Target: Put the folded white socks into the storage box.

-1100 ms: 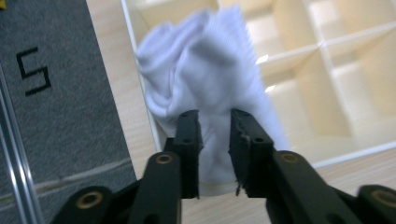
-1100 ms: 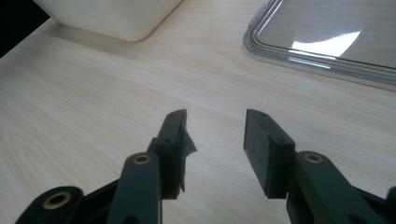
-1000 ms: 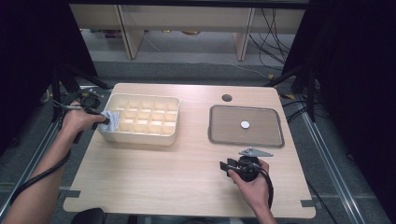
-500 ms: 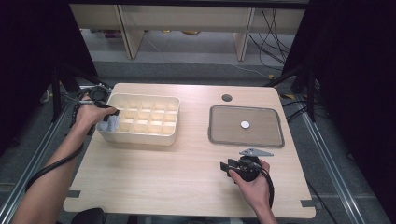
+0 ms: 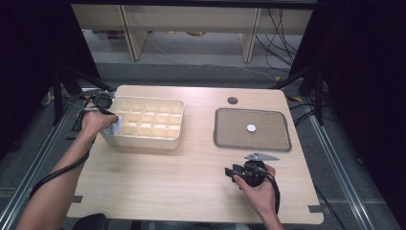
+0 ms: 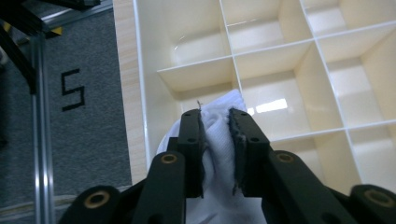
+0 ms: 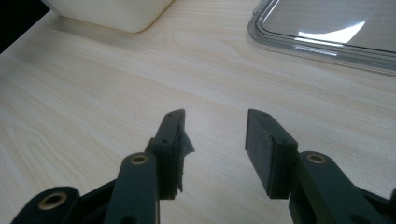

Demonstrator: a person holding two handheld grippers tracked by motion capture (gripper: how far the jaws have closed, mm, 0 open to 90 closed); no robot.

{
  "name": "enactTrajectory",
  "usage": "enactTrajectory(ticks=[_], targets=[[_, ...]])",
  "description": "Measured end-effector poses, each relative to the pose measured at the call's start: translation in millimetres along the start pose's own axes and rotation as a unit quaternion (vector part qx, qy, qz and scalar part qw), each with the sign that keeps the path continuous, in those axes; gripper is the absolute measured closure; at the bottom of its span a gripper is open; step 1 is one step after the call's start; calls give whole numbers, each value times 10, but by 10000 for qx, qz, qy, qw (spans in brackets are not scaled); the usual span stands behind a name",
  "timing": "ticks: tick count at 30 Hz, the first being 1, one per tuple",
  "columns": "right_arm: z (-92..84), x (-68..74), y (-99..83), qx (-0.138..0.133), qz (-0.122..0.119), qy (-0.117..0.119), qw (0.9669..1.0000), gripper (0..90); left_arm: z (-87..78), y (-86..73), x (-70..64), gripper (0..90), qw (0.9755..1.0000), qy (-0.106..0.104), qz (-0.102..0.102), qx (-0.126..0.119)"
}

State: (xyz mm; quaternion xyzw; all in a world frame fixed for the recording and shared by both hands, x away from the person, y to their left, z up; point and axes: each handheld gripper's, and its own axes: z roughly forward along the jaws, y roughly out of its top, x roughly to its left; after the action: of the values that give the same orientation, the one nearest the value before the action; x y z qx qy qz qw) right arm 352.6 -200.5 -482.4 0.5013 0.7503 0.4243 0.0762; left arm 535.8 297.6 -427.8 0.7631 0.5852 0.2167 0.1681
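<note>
While the left gripper [image 6: 215, 140] had just been closing, its jaws clamped the crumpled white cloth [image 6: 219, 119] over the cream plastic compartment tray [image 6: 327, 60], at its near-left corner cells. Well apart, the right gripper [image 7: 215, 140] hung with jaws apart, nothing between them.

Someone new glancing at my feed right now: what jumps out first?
The cream divided box at the table's left, where the left tongs, whose jaws have just been closing, pinch a white cloth over its corner compartment. At the right lies a clear tray holding one small white disc; the right tongs hover open before it.
</note>
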Motion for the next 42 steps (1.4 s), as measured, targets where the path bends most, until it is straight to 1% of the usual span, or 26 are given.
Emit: enactTrajectory(ticks=[1,2,4,5,6,7,8,11,14,15,16,17,18,21,23,26,27,28,29,31,34,36,37,39,40,42], targets=[[0,1,0,2,-4,0,10000,584,6,-9,-26,765,10000,33,38,-26],[-2,6,0,6,10,16,10000,584,22,-22,-33,771,9997,102,150,-167],[-4,10,1,9,-55,-49,10000,584,10,-23,-61,777,9995,187,254,-38],[-6,10,1,8,-74,-66,10000,584,10,-30,-63,778,9994,169,285,-65],[-5,11,0,16,-58,-45,10000,584,30,-47,-63,778,9991,175,308,-231],[-5,11,-1,13,-56,-49,10000,584,24,-50,-64,778,9991,173,331,-208],[-7,10,-1,14,-58,-59,10000,584,10,-48,-59,777,9989,187,408,-102],[-8,11,4,3,-50,-48,10000,584,-2,-64,-35,773,9985,72,540,-103],[-10,9,9,-25,-51,-44,10000,584,-22,-86,-8,757,9983,-15,558,-152],[-9,10,10,-44,-49,-51,10000,584,-40,-89,-3,749,9986,-41,500,-148],[-1,27,6,-44,116,33,9999,584,-53,-92,3,739,9988,-53,476,-135],[-5,28,9,-19,118,11,9999,584,-63,-104,9,733,9990,-74,402,-158],[-4,3,14,-52,-24,-16,10000,584,-66,-113,13,733,9991,-67,385,-160],[-6,12,22,-17,-21,-19,10000,584,-59,-127,-11,759,9993,16,370,-61],[-3,20,21,-41,-1,8,10000,584,-41,-139,-37,769,9988,112,482,-51],[-10,28,24,-7,-26,-20,10000,584,-13,-153,-79,776,9984,196,538,-32],[-11,46,19,8,112,9,9999,584,-6,-156,-86,777,9983,203,544,10],[-3,47,16,-26,137,46,9999,584,-4,-158,-87,778,9982,214,546,89],[-16,42,20,18,77,-34,10000,584,11,-163,-82,779,9984,175,524,120],[-10,47,17,-35,125,60,9999,584,18,-160,-70,782,9983,135,529,187],[-12,43,20,-35,108,28,9999,585,20,-138,-40,783,9983,44,513,257],[-12,45,20,-33,110,29,9999,585,24,-127,-43,784,9979,42,566,309],[-15,25,26,-47,-67,-49,10000,585,31,-123,-54,785,9974,58,634,346],[-23,32,24,-17,-83,-89,9999,586,42,-126,-76,789,9963,109,730,432],[-14,31,21,-33,-72,-35,10000,586,49,-131,-89,791,9957,127,786,477],[-14,30,19,-12,-75,-31,10000,586,55,-135,-98,794,9953,130,814,509]])
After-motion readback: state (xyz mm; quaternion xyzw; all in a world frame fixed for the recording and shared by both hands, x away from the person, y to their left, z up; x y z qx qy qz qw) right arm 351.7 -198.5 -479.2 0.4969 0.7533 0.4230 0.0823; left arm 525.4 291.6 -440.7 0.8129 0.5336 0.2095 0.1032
